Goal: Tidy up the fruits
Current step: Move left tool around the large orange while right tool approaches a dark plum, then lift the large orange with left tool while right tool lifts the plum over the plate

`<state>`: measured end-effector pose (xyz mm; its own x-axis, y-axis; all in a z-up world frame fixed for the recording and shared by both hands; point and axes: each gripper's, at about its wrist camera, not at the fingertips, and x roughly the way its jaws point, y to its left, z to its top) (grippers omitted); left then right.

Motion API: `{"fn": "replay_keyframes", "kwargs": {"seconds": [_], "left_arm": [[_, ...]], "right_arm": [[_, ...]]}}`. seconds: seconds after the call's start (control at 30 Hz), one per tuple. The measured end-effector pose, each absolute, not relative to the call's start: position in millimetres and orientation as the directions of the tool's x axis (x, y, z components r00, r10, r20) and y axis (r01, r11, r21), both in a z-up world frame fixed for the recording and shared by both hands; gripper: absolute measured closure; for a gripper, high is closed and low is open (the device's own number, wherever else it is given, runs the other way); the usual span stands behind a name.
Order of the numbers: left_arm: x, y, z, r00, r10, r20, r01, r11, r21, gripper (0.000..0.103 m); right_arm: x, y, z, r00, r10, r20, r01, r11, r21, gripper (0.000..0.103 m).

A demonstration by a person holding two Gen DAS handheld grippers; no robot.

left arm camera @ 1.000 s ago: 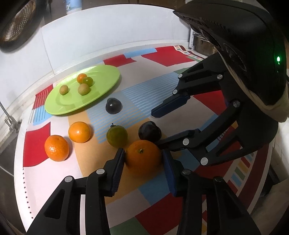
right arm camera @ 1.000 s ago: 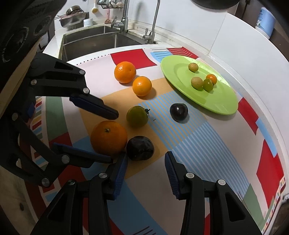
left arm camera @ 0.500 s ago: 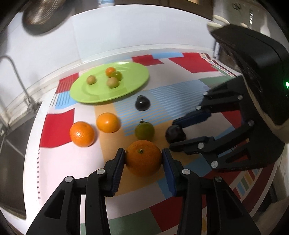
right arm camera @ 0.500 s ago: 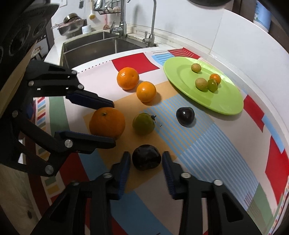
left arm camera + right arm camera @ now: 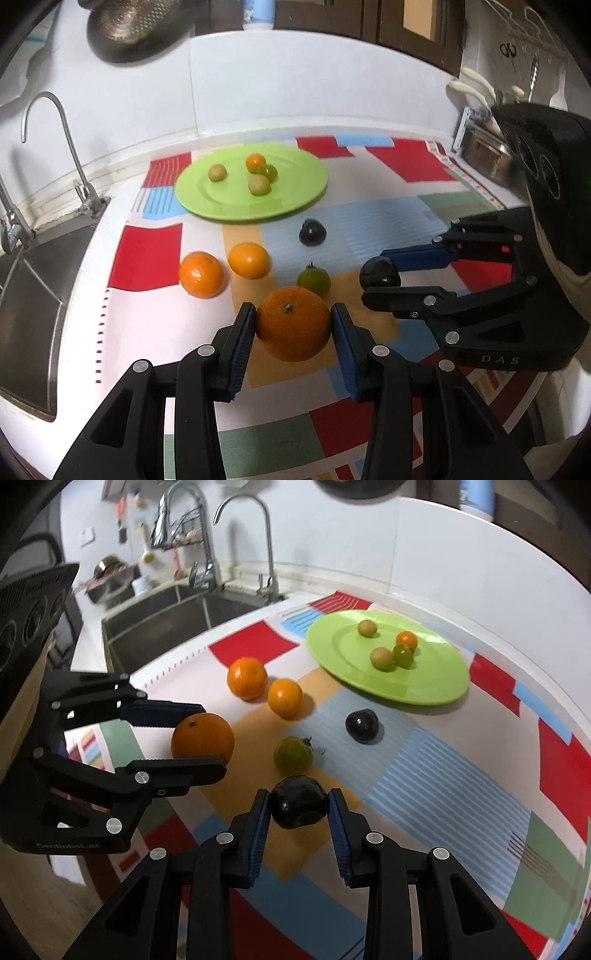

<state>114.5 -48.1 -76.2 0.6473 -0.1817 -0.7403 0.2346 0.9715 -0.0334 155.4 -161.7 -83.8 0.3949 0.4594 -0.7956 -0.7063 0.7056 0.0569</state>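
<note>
My left gripper (image 5: 293,328) is shut on a large orange (image 5: 293,323) and holds it above the patterned mat; it also shows in the right wrist view (image 5: 203,740). My right gripper (image 5: 298,806) is shut on a dark plum (image 5: 299,801), which also shows in the left wrist view (image 5: 379,274). On the mat lie two smaller oranges (image 5: 201,274) (image 5: 249,259), a green fruit (image 5: 314,281) and a second dark plum (image 5: 312,232). A green plate (image 5: 295,195) at the back holds several small fruits.
A steel sink (image 5: 159,620) with a tap (image 5: 258,546) lies to the left of the mat. A white wall runs behind the plate. A metal colander (image 5: 122,22) hangs above. The counter's front edge is close under both grippers.
Both grippers closed on their fruits and lifted: the left with the large orange, the right with the dark plum. Both views pulled back and up from the mat.
</note>
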Motion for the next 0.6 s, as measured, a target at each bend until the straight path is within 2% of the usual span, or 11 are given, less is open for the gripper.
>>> {"fn": "replay_keyframes", "kwargs": {"seconds": [0.6], "left_arm": [[112.1, -38.9, -22.8, 0.743, -0.169, -0.648, 0.212, 0.977, -0.011, 0.062]], "right_arm": [[146.4, -181.4, -27.6, 0.560, 0.457, -0.691, -0.534, 0.837, 0.121, 0.070]]}}
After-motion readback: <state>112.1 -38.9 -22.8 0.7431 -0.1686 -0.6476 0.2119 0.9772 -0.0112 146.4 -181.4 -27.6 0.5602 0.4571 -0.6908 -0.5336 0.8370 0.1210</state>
